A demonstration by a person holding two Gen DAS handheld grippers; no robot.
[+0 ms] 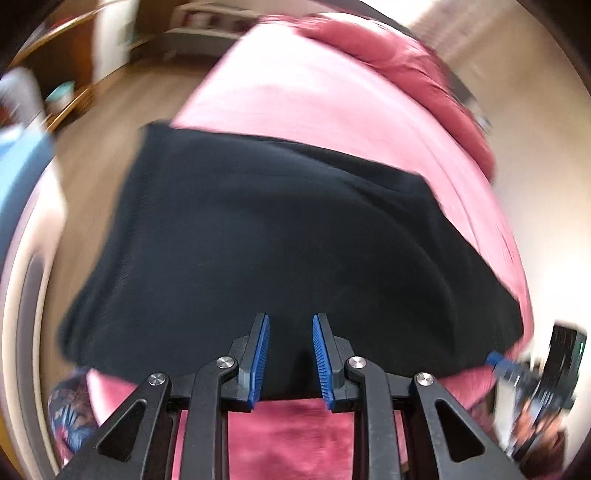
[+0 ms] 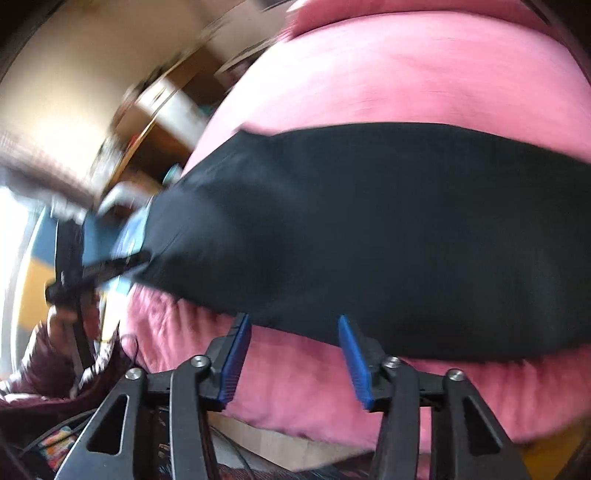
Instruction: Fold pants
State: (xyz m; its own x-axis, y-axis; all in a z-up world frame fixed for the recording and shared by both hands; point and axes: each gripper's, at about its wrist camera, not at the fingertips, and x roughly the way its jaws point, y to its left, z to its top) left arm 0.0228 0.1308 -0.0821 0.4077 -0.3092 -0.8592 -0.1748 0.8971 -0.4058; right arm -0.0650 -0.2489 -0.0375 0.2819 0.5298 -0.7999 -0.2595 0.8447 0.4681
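Observation:
The black pants (image 1: 280, 243) lie folded as a broad dark slab across the pink bed cover (image 1: 295, 92). They also show in the right wrist view (image 2: 369, 229). My left gripper (image 1: 290, 325) is open, its blue pads just over the near edge of the pants, holding nothing. My right gripper (image 2: 293, 325) is open and empty, its tips at the near edge of the pants above the pink cover (image 2: 406, 74). The left gripper also shows in the right wrist view (image 2: 110, 262) at the pants' left end. Both views are motion-blurred.
A rumpled red blanket (image 1: 406, 55) lies at the far side of the bed. Wooden floor (image 1: 129, 107) and shelves (image 1: 207, 22) lie beyond the bed's left side. A dark device (image 1: 561, 354) is at the right edge. Cables and clutter (image 2: 55, 439) sit below the bed.

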